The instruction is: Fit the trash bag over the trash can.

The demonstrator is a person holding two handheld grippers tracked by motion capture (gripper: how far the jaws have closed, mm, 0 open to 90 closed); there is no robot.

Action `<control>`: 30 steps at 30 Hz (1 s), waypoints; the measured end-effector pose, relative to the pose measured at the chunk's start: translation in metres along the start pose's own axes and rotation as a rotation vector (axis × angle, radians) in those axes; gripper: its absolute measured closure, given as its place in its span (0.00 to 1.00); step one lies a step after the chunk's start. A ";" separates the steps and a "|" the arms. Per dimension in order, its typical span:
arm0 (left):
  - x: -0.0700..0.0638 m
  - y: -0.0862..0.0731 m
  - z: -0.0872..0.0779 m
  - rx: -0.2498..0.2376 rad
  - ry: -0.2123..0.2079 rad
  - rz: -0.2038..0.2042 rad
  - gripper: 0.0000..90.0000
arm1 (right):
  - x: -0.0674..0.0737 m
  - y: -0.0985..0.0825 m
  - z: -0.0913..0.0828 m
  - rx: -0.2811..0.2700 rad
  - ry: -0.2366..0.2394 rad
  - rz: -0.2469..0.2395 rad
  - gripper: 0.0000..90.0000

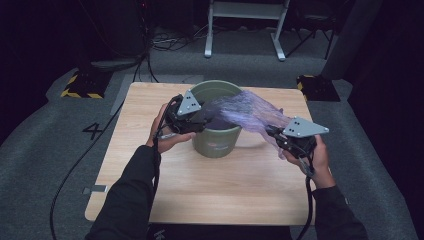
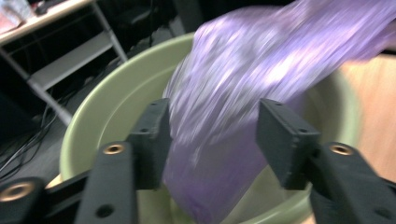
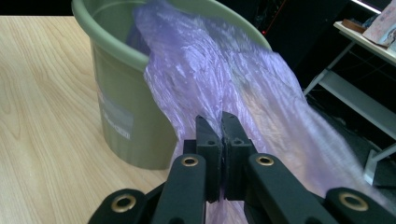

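While the right gripper sits nearest, jaws pinched tight on an edge of the purple plastic bag, the film stretches from it up and over the rim of the green bucket, which stands on the wooden table. Farther in, the left gripper hovers at the bucket's mouth with its jaws parted; the bag hangs between them, and the pads do not appear to press it. By my reading this is the lining step: the bag is partly inside the bucket and being spread over the rim. Next, the left jaws likely need to catch the opposite edge so both hands can pull the opening wide around the rim
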State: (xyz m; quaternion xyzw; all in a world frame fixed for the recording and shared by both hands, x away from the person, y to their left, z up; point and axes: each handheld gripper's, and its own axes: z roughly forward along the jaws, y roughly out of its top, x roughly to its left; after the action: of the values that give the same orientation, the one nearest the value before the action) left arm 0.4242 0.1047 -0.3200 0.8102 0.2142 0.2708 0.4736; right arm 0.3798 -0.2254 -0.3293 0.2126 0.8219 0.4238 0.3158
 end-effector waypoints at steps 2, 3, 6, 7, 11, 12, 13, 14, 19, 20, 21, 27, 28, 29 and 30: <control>-0.005 0.005 -0.001 -0.020 -0.032 0.008 0.39 | 0.002 0.006 0.002 0.004 0.002 -0.021 0.97; -0.009 0.007 -0.002 -0.029 -0.048 0.016 0.39 | 0.003 0.009 0.003 0.007 0.001 -0.031 0.97; -0.021 0.017 0.002 -0.041 -0.075 0.041 0.35 | 0.008 0.018 0.005 0.007 0.009 -0.059 0.97; -0.024 0.018 0.003 -0.041 -0.083 0.048 0.34 | 0.010 0.021 0.006 0.009 0.011 -0.067 0.97; -0.035 0.026 0.012 -0.030 -0.112 0.079 0.33 | 0.015 0.029 0.009 0.006 0.026 -0.084 0.96; -0.036 0.027 0.014 -0.025 -0.113 0.082 0.33 | 0.015 0.031 0.010 0.002 0.029 -0.085 0.96; -0.036 0.027 0.015 -0.020 -0.112 0.082 0.34 | 0.016 0.032 0.011 0.000 0.031 -0.085 0.96; -0.037 0.027 0.018 -0.010 -0.097 0.085 0.37 | 0.017 0.033 0.011 -0.001 0.032 -0.086 0.96; -0.033 0.025 0.023 0.042 -0.071 0.120 0.69 | 0.021 0.036 0.010 -0.015 0.043 -0.093 0.95; -0.032 0.024 0.023 0.048 -0.071 0.126 0.77 | 0.021 0.036 0.010 -0.018 0.043 -0.092 0.94; -0.032 0.023 0.023 0.051 -0.075 0.122 0.82 | 0.022 0.037 0.009 -0.019 0.045 -0.091 0.93; -0.027 0.019 0.019 0.065 -0.059 0.149 1.00 | 0.023 0.036 0.008 -0.033 0.075 -0.077 0.84; -0.026 0.018 0.018 0.066 -0.048 0.141 1.00 | 0.024 0.036 0.007 -0.032 0.070 -0.076 0.72; -0.023 0.017 0.017 0.068 -0.042 0.140 1.00 | 0.025 0.037 0.007 -0.031 0.059 -0.068 0.62; -0.022 0.015 0.016 0.069 -0.040 0.134 1.00 | 0.024 0.037 0.006 -0.030 0.060 -0.058 0.56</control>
State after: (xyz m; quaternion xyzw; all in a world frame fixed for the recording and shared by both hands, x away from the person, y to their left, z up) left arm 0.4194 0.0740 -0.3181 0.8438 0.1594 0.2781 0.4304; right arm 0.3697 -0.1868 -0.3096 0.1713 0.8302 0.4331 0.3063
